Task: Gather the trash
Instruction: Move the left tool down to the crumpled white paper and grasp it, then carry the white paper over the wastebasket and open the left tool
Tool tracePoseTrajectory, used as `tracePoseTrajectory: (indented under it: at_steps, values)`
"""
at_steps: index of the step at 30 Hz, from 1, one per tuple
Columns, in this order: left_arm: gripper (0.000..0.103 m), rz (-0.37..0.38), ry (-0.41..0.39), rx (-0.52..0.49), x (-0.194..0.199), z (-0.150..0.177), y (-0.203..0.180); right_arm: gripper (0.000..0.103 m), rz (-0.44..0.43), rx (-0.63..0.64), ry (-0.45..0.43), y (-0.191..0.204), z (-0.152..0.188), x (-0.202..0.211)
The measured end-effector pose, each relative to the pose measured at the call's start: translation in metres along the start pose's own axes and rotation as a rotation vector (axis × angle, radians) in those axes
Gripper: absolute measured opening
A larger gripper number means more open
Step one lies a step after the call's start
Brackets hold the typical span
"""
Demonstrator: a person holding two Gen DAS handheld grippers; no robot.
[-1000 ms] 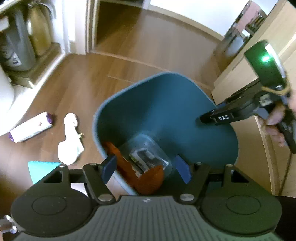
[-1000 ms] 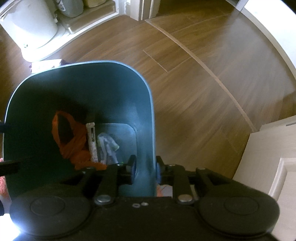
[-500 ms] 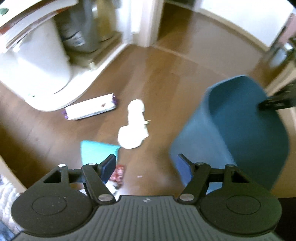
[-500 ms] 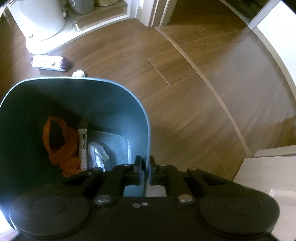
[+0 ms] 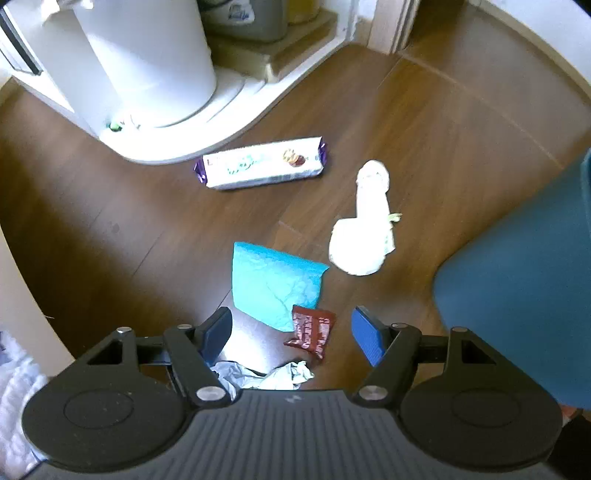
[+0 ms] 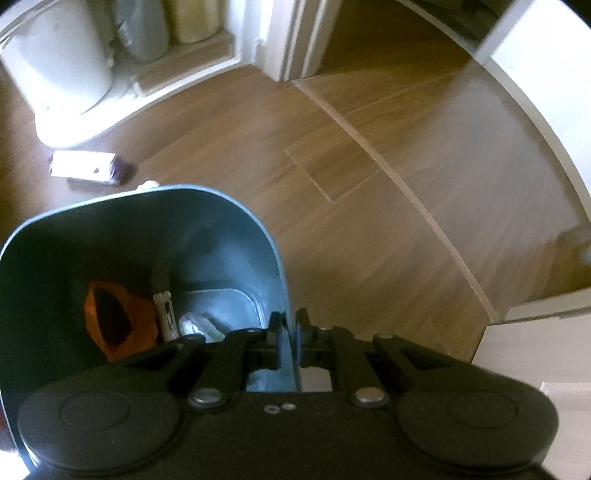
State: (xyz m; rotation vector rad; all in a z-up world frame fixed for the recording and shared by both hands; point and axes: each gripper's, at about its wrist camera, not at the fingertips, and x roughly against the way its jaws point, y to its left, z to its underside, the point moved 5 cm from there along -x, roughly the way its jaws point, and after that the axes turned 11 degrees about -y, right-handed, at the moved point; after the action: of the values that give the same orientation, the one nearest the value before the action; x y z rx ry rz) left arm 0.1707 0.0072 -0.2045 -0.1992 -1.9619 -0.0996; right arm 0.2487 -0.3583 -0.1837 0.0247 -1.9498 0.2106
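Note:
My left gripper (image 5: pixel 291 328) is open and empty above trash on the wood floor: a dark red snack wrapper (image 5: pixel 310 330) between its fingers, a turquoise paper (image 5: pixel 273 282), crumpled pale paper (image 5: pixel 266 374), a white crumpled tissue (image 5: pixel 364 225) and a white and purple biscuit packet (image 5: pixel 262 168). My right gripper (image 6: pixel 290 330) is shut on the rim of the teal bin (image 6: pixel 155 236), which holds an orange bag (image 6: pixel 122 325) and clear plastic (image 6: pixel 195 325). The bin's outer wall (image 5: pixel 524 288) is at the right of the left wrist view.
A white cylindrical appliance (image 5: pixel 147 55) stands on a curved white base (image 5: pixel 207 136) at the back left, with containers (image 5: pixel 251 18) behind it. A pale cabinet (image 6: pixel 535 350) is at the right of the bin. A doorway (image 6: pixel 369 44) opens at the back.
My left gripper has swung left from over the bin's opening down to the trash on the floor. My right gripper has stayed clamped on the bin's rim, and the bin shifted slightly.

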Motion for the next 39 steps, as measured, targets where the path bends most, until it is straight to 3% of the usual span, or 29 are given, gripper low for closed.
tracePoseTrajectory:
  at_steps: [7, 13, 14, 18, 20, 32, 34, 37, 39]
  values:
    - [0.071, 0.01, 0.106, -0.001, -0.045, 0.024, 0.001, 0.004, 0.102, -0.137, -0.021, -0.033, -0.003, 0.003]
    - [0.071, -0.003, 0.294, 0.187, -0.089, 0.075, 0.021, 0.003, 0.111, -0.181, 0.02, -0.045, 0.015, 0.007]
    - [0.071, -0.007, 0.297, 0.183, -0.092, 0.08, 0.02, 0.003, 0.112, -0.184, 0.023, -0.045, 0.017, 0.007]
    - [0.071, -0.025, 0.3, 0.011, -0.104, 0.098, 0.001, 0.003, 0.122, -0.186, 0.03, -0.044, 0.018, 0.007]
    - [0.071, -0.021, 0.307, -0.015, -0.112, 0.105, -0.003, 0.004, 0.129, -0.176, 0.034, -0.042, 0.017, 0.005]
    - [0.069, -0.063, 0.326, 0.057, -0.149, 0.123, 0.018, 0.005, 0.159, -0.127, 0.065, -0.035, 0.013, -0.002]
    - [0.059, -0.062, 0.326, 0.062, -0.15, 0.124, 0.02, 0.005, 0.161, -0.121, 0.067, -0.033, 0.013, -0.002]
    - [0.054, -0.056, 0.324, 0.071, -0.15, 0.123, 0.023, 0.006, 0.166, -0.121, 0.068, -0.032, 0.013, -0.003]
    - [0.04, -0.055, 0.32, 0.094, -0.148, 0.121, 0.029, 0.006, 0.168, -0.123, 0.068, -0.032, 0.013, -0.003]
